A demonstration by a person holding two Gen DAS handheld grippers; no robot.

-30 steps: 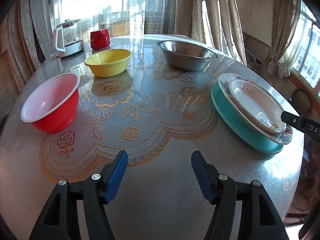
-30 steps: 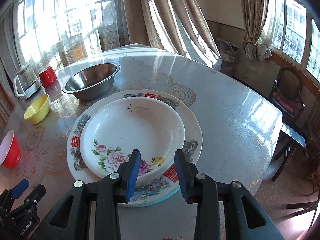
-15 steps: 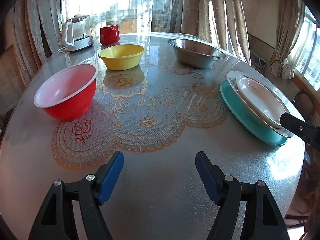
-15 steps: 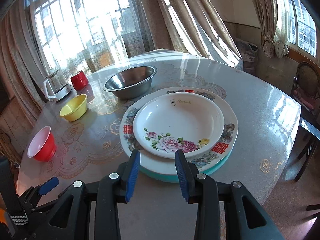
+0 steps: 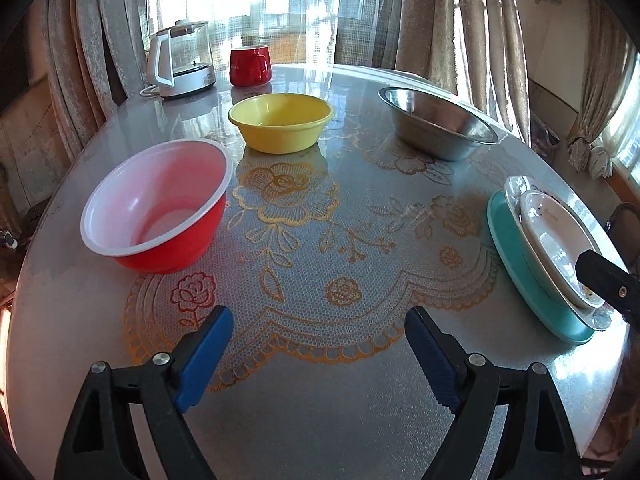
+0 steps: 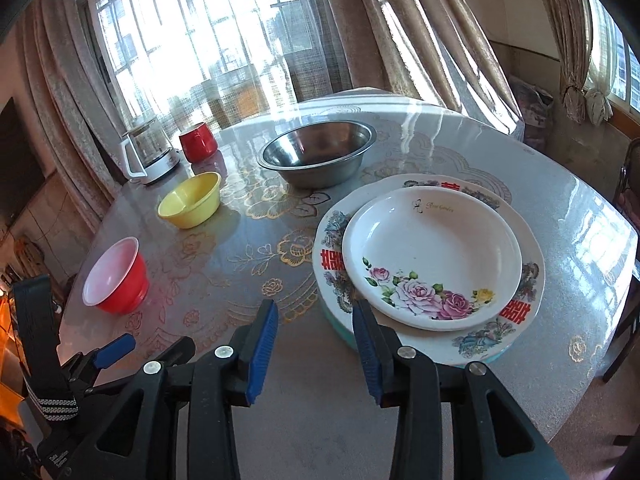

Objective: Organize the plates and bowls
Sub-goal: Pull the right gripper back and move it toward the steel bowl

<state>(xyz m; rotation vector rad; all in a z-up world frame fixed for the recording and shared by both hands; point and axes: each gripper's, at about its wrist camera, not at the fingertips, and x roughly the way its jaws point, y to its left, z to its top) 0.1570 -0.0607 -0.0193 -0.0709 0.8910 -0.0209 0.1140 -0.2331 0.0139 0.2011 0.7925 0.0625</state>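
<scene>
Left wrist view: the left tongs are opening wide over the round grey bench, nothing between. Right tongs are narrowly parted, empty, beside the stacked floral white plates.

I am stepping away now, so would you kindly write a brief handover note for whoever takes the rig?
Left claw: empty, jaws opening, above bare table.
Right claw: empty, jaws opening, just short of the plate stack.
Done: small rose-patterned white plate on large floral plate on teal plate.
Left: red plastic bowl, yellow plastic bowl and steel bowl stand apart, unstacked.
</scene>
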